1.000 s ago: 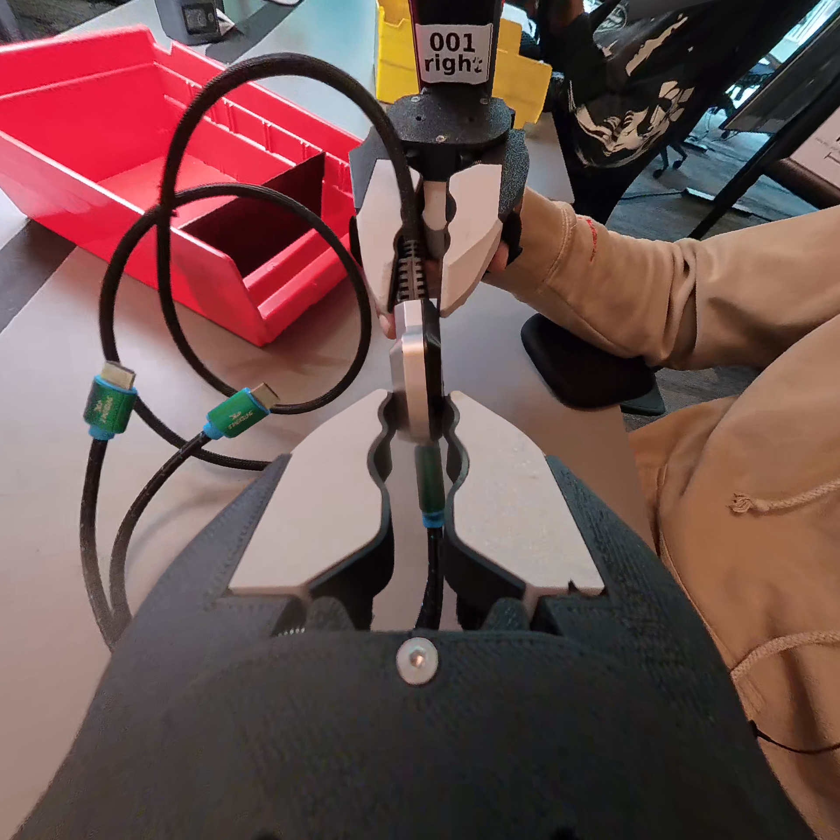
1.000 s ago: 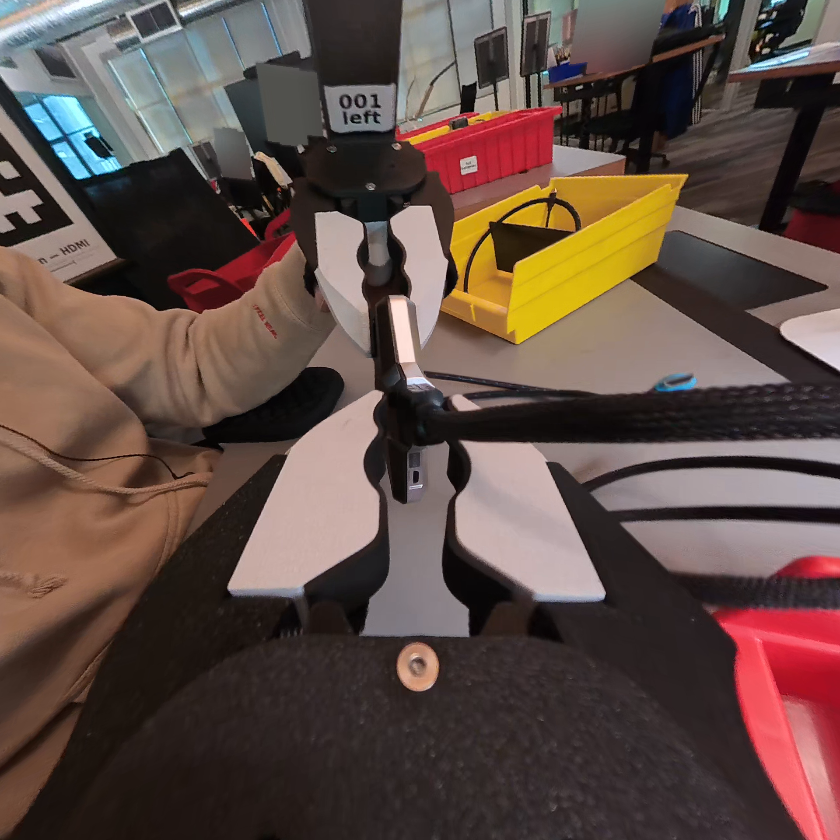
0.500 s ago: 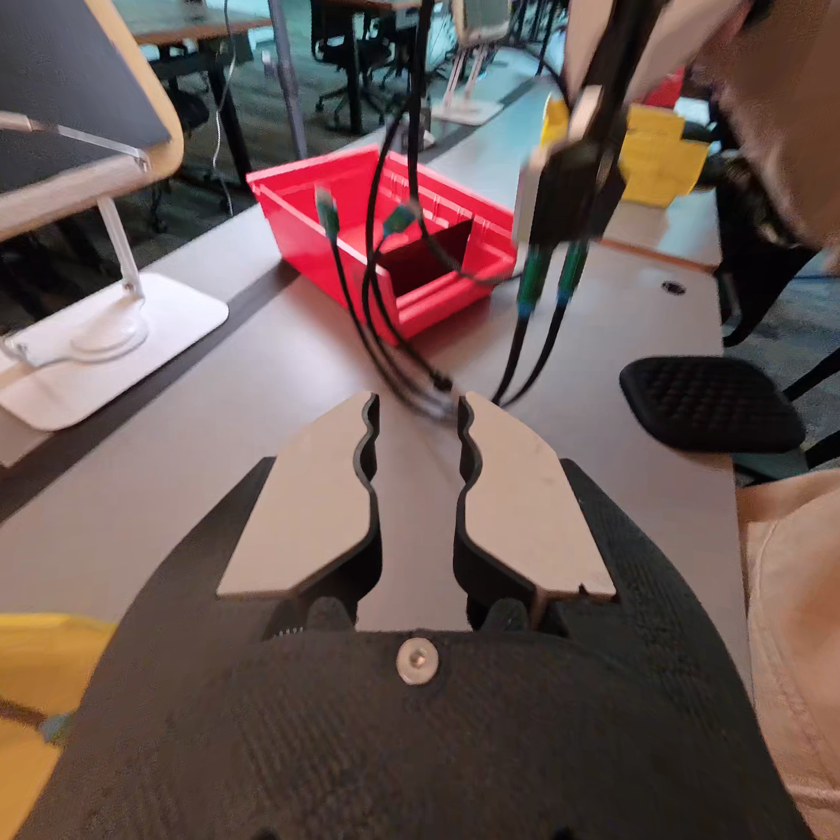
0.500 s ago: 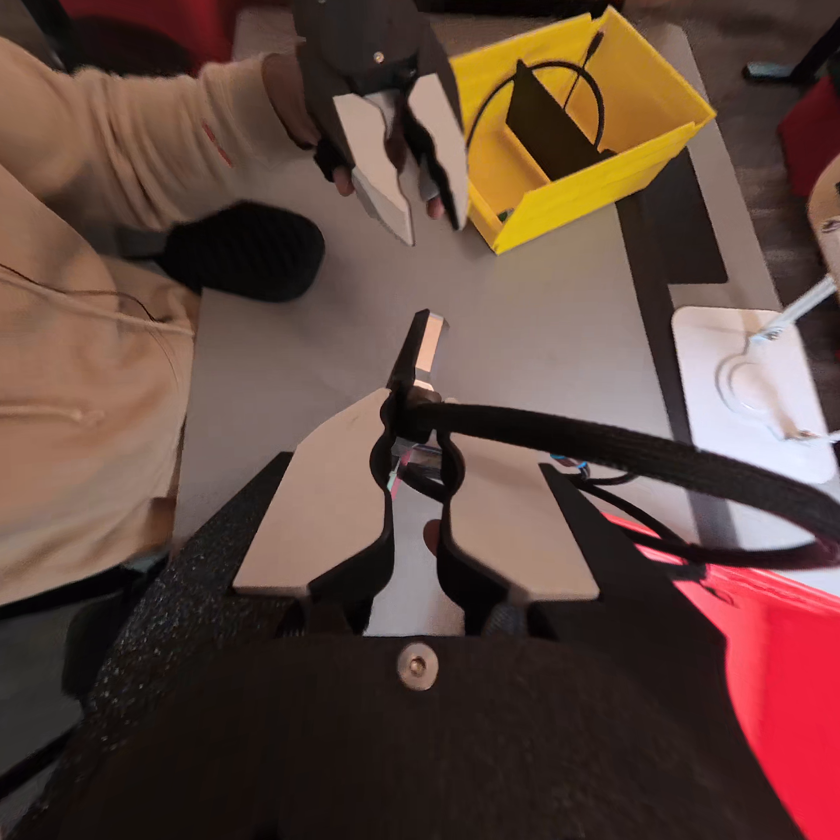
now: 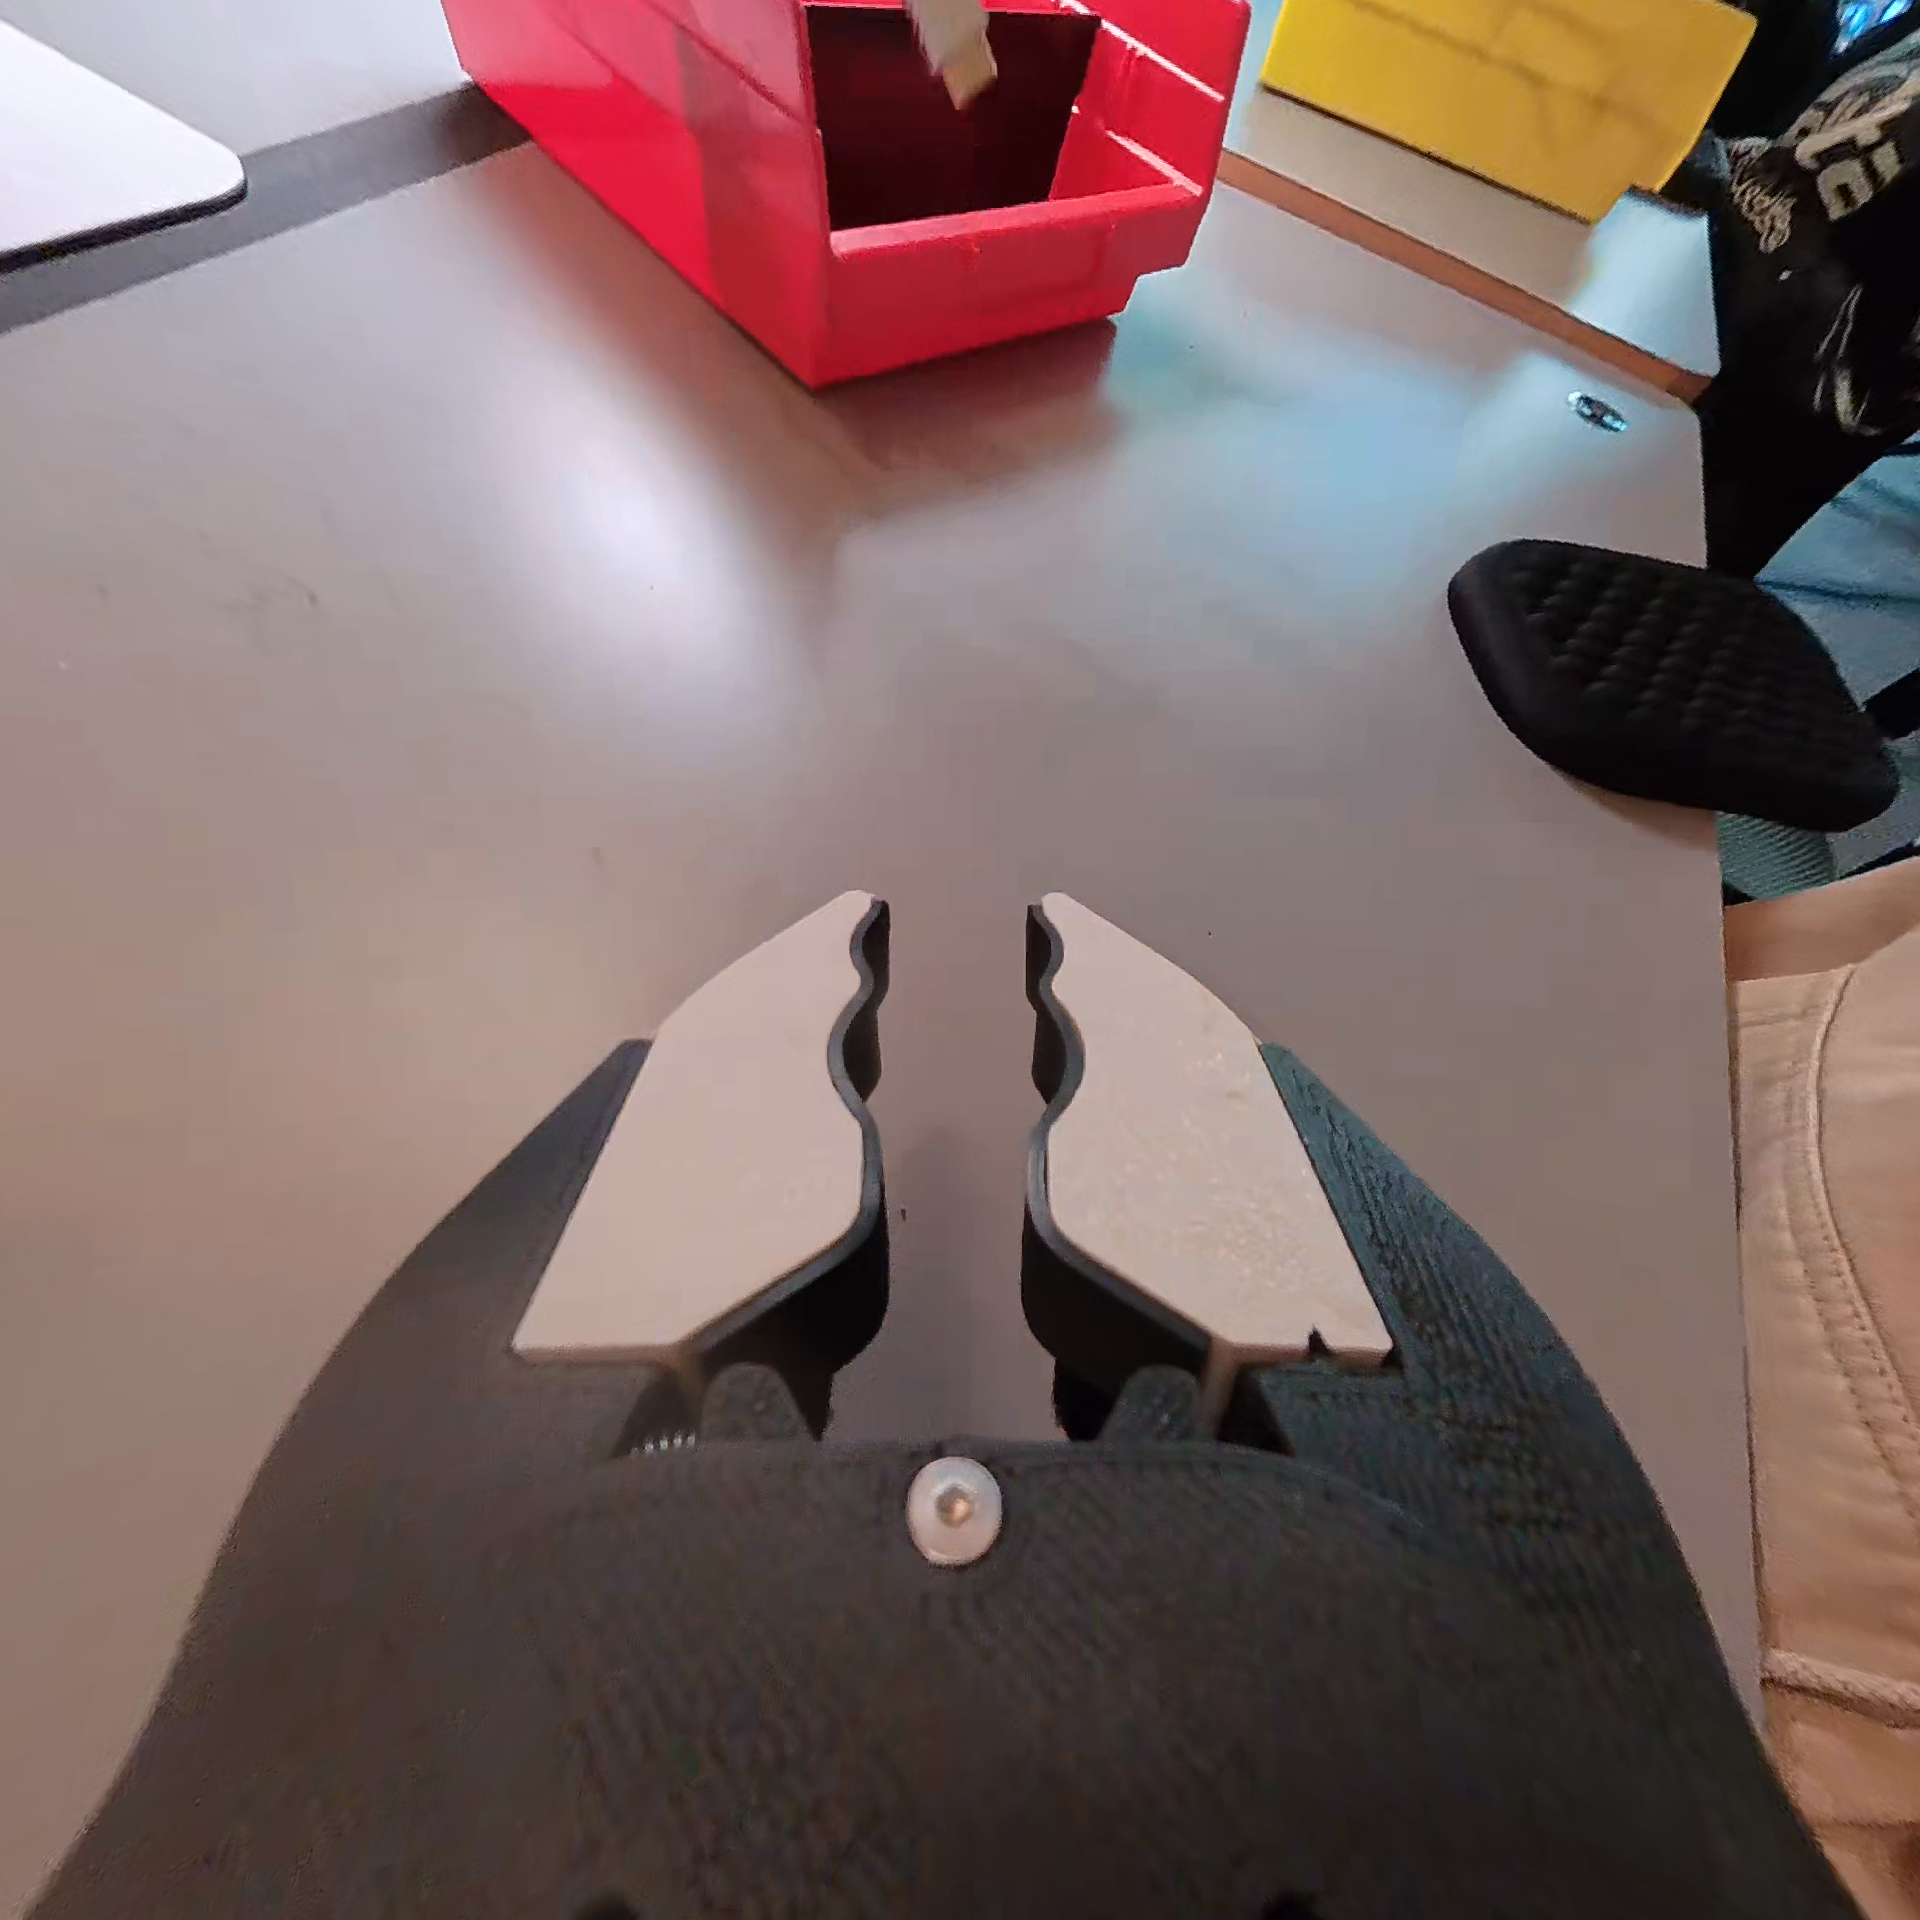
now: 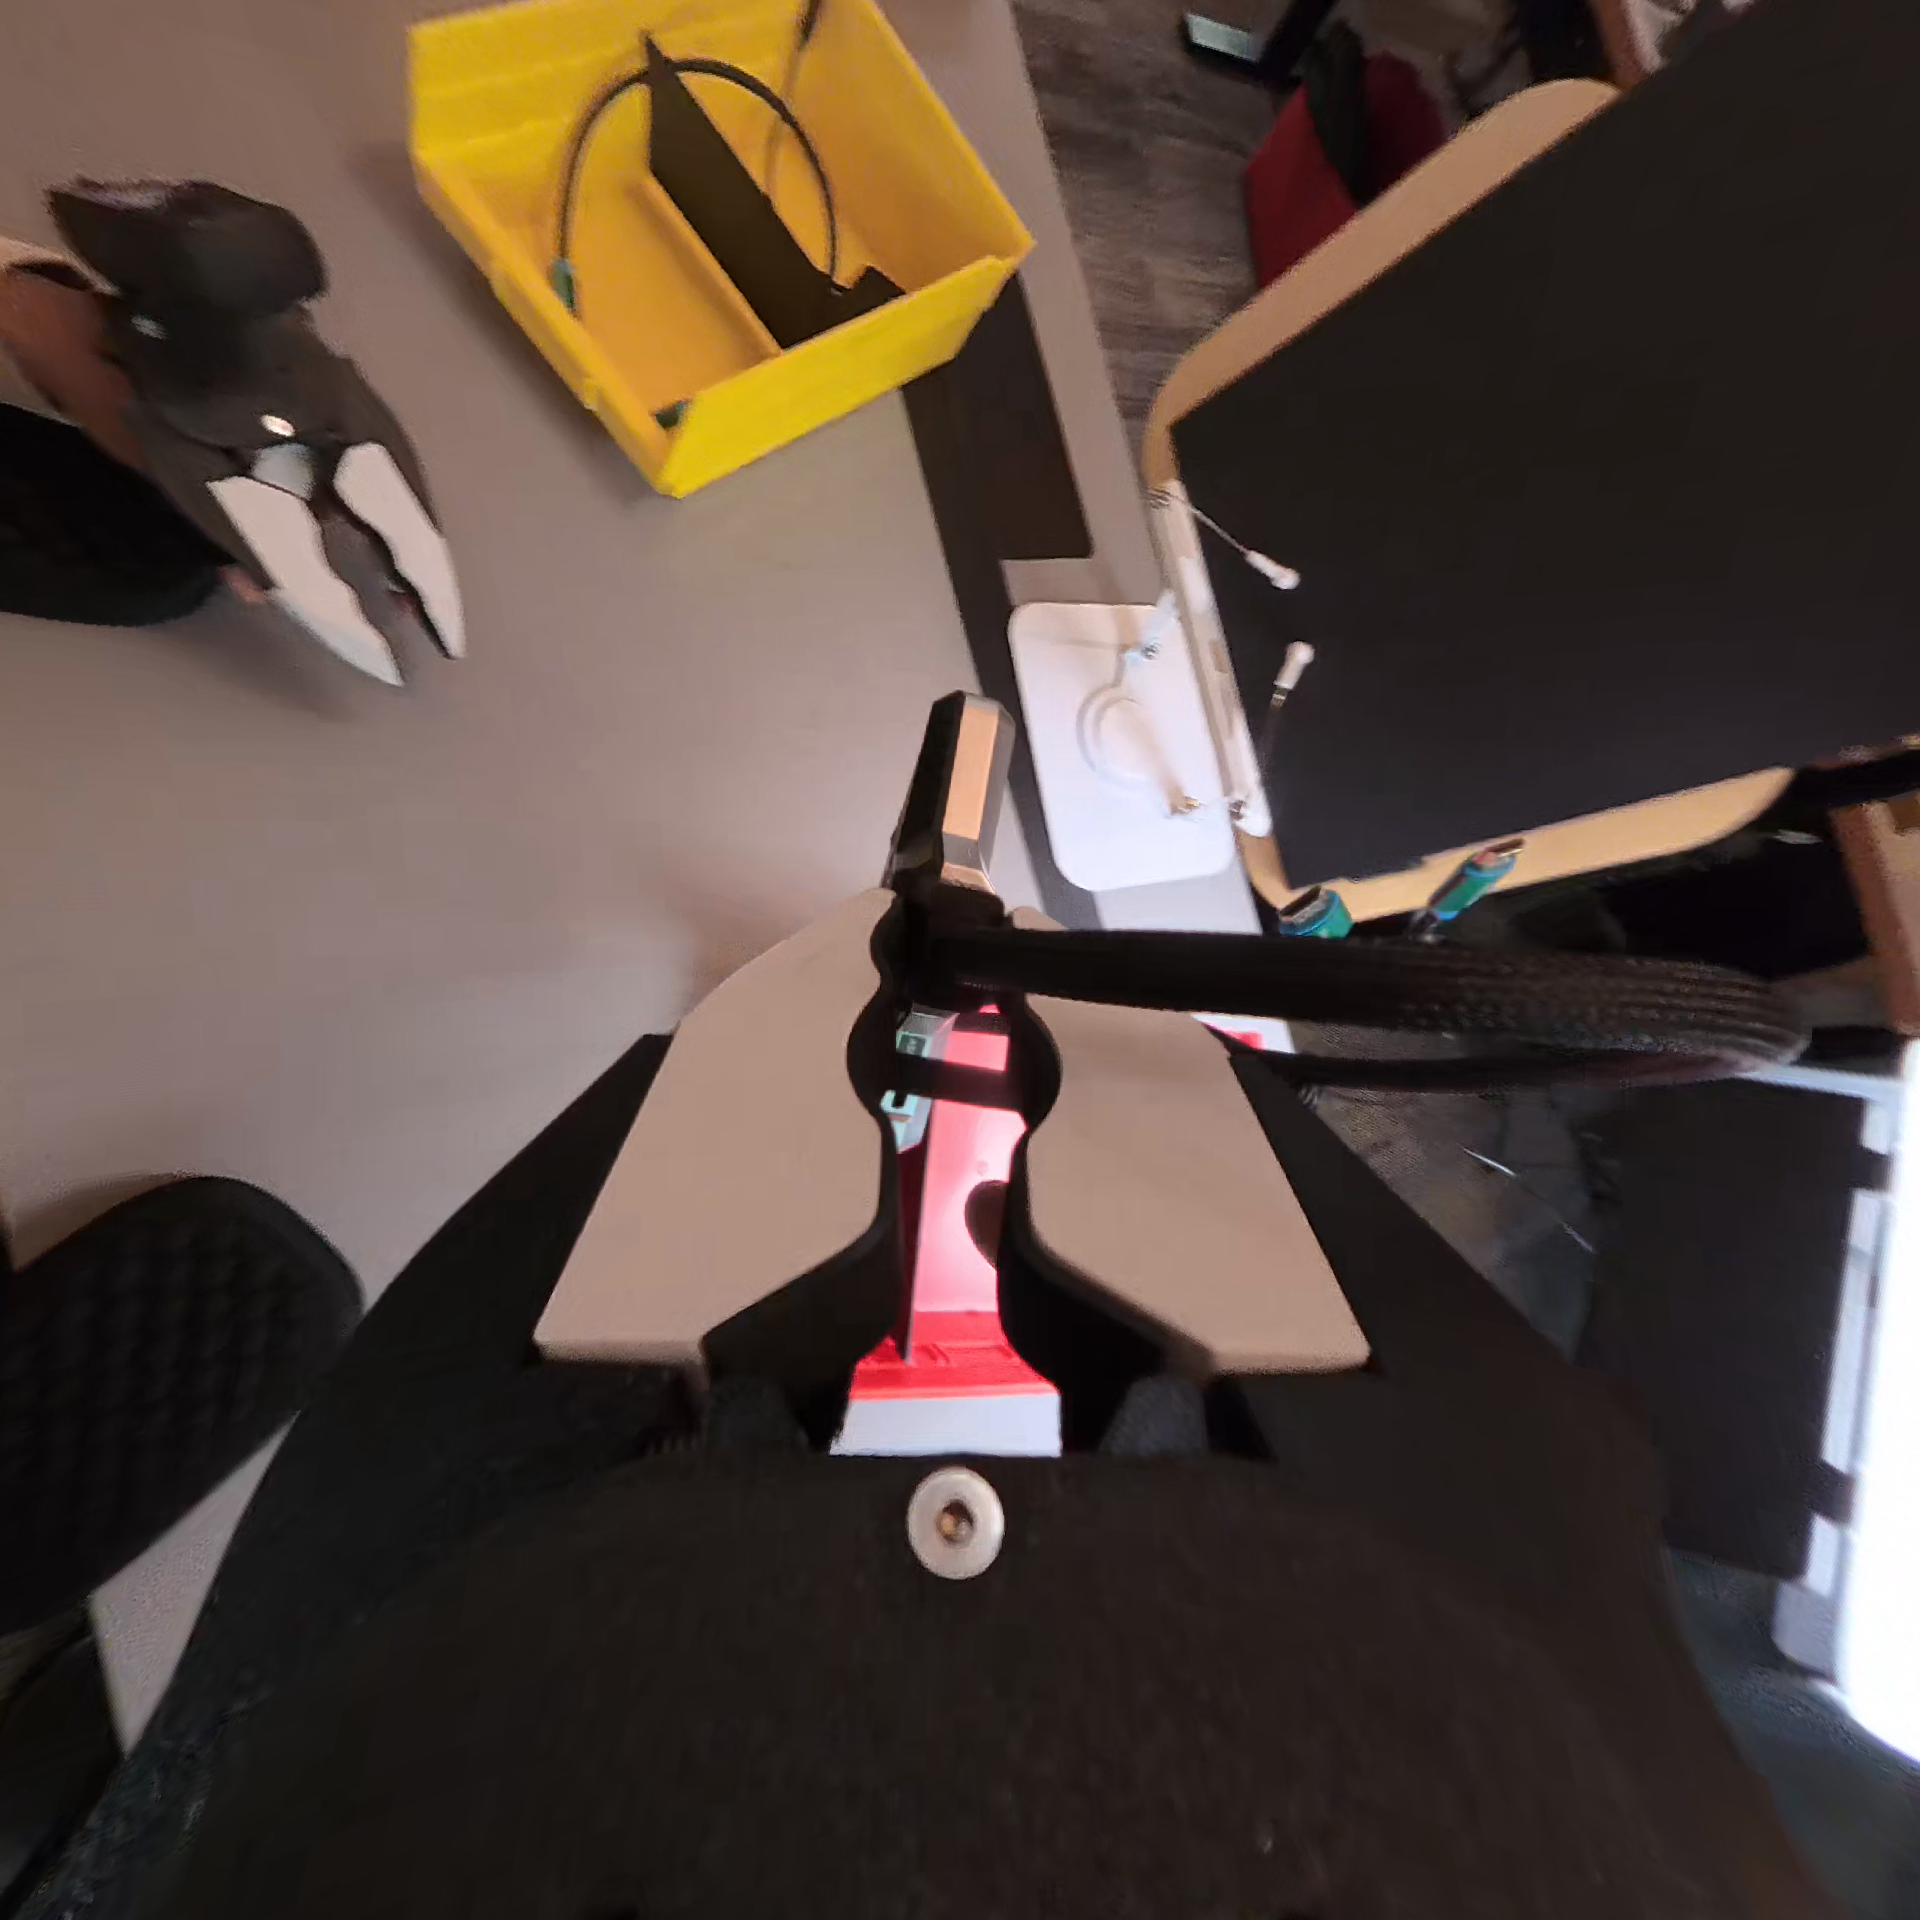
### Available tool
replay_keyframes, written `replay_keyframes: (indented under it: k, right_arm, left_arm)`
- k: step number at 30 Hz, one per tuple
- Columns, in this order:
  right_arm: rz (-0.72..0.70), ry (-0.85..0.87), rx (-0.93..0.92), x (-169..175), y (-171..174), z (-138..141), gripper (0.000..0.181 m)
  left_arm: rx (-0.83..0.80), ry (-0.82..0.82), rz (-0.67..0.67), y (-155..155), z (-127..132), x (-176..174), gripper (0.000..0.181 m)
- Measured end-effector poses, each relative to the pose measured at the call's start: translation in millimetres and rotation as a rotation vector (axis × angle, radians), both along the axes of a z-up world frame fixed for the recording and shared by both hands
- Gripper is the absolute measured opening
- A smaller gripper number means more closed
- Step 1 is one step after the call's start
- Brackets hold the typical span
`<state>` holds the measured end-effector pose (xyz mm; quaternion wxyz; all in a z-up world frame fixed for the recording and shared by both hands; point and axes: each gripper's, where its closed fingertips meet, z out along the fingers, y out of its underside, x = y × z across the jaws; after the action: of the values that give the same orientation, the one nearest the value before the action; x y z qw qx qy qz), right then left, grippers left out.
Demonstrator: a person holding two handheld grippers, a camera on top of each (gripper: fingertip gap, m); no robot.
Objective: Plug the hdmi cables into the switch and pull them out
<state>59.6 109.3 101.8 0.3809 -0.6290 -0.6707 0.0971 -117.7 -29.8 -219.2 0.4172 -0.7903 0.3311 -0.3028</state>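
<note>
My right gripper (image 6: 951, 925) is shut on the cable end of the silver and black HDMI switch (image 6: 961, 800), which sticks out past the fingertips. A thick black braided cable (image 6: 1351, 987) runs right from the grip. Two green cable plugs (image 6: 1314, 914) hang free at the right. Teal plug ends show between the fingers, over the red bin (image 6: 966, 1195). My left gripper (image 5: 956, 914) is open and empty, low over the grey table (image 5: 520, 675). It also shows in the right wrist view (image 6: 343, 582), far left of the switch.
The red bin (image 5: 935, 281) stands ahead of the left gripper, with a blurred pale piece above it. A yellow bin (image 6: 707, 229) holds a black cable. A monitor (image 6: 1558, 468) on a white base (image 6: 1122, 748) stands at the right. A black armrest (image 5: 1662, 675) is at the table edge. Tip to tip, the grippers are about 40 cm apart. My left gripper is the nearer one to the black armrest (image 5: 1662, 675): about 30 cm, against 45 cm.
My left gripper has let go of the plug at the switch and drawn back low over the table. My right gripper has lifted the switch and its cables over the red bin.
</note>
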Motion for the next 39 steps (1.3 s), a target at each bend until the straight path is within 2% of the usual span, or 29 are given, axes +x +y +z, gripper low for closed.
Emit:
replay_keyframes:
  k: [4,7,11,15,18,27,31,33,37,39]
  right_arm:
    - [-0.079,-0.032,0.08,17,32,10,0.015]
    - [-0.133,-0.059,0.13,30,58,-2,0.015]
    - [-0.164,-0.055,0.071,43,81,-48,0.015]
    - [-0.149,-0.024,-0.083,50,82,-103,0.015]
    - [-0.175,0.04,-0.2,58,88,-133,0.015]
    - [-0.39,0.327,-0.499,88,142,-189,0.015]
    - [-0.496,0.421,-0.714,110,150,-210,0.017]
    - [-0.584,0.399,-0.772,132,152,-228,0.021]
    - [-0.771,0.209,-0.737,181,149,-273,0.031]
    - [-0.796,0.226,-0.702,189,149,-276,0.032]
  left_arm:
    - [-0.026,-0.041,0.007,1,-2,-2,0.025]
    - [-0.037,-0.038,0.002,0,-6,-1,0.025]
    - [-0.04,-0.007,-0.009,-3,-13,0,0.025]
    - [-0.044,-0.017,-0.013,-3,-13,-1,0.024]
    - [-0.061,-0.023,-0.014,-2,-15,-1,0.024]
    - [-0.072,-0.032,-0.005,-1,-16,-2,0.023]
    - [-0.077,-0.04,-0.001,-1,-16,-3,0.023]
    - [-0.074,-0.042,0.0,-1,-16,-3,0.023]
    - [-0.063,-0.043,0.017,1,-14,-4,0.024]
    - [-0.052,-0.048,0.034,3,-13,-6,0.025]
